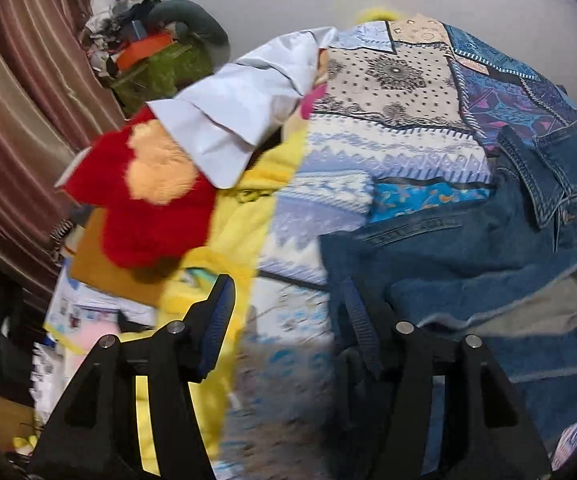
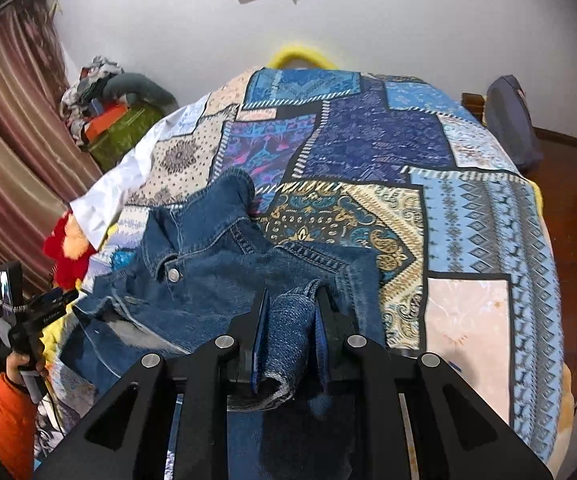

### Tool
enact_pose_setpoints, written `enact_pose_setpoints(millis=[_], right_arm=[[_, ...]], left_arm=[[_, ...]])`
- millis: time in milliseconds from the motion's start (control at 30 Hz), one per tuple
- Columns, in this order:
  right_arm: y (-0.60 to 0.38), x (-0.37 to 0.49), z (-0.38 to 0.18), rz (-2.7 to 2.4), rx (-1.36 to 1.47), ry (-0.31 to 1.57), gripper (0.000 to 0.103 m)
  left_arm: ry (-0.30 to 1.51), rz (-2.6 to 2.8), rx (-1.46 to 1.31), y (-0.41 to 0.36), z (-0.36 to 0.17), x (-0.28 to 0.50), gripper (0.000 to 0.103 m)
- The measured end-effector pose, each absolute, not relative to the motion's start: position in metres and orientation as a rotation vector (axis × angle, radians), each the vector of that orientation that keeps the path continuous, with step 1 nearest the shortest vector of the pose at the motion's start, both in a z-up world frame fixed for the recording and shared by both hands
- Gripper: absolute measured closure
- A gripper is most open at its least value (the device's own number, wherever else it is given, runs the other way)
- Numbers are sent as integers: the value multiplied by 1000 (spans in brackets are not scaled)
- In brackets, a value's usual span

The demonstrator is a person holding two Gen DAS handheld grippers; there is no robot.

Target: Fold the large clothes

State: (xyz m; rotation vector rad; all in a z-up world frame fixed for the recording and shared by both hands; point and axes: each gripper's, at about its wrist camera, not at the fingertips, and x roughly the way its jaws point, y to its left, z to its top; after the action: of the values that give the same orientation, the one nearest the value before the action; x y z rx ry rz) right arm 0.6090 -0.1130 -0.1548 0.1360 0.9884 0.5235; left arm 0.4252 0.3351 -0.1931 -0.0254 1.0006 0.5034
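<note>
Blue denim jacket [image 2: 224, 264], crumpled, collar upturned.

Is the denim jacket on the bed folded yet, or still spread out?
Not folded: the denim jacket lies rumpled on the patchwork bedspread, collar up; the right gripper pinches one bunched edge.

The jacket [image 2: 224, 264] is dark blue jean cloth with lighter stitching and a silver button. The bed cover [image 2: 468, 216] is patchwork: blue zigzags, purple and pink shapes, cream with black dots, gold swirls at 3 o'clock of the jacket. A red and peach fluffy blanket [image 1: 144, 196] lies at 9 o'clock, by a yellow sheet [image 1: 240, 224] and a pale white shirt [image 1: 232, 120]. The curtain [image 1: 20, 92] has brown and cream stripes
</note>
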Motion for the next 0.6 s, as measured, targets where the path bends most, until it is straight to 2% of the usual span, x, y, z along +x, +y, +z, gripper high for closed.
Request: enact_pose_setpoints(millis=[67,233,333,600], right_arm=[[-118,610,-151,510,158,1013,87],[-131,603,-119,272,16,864,87],[-140,597,-109,335,61,885,87],[-116,528,-143,540,-73,943,87]], left_arm=[[1010,503,-36,341,-188,415,45],[1001,432,-107,336,-178,386,45],[1015,370,-149,324,-179,373,45],[1051,213,-108,260,-200,368,45]])
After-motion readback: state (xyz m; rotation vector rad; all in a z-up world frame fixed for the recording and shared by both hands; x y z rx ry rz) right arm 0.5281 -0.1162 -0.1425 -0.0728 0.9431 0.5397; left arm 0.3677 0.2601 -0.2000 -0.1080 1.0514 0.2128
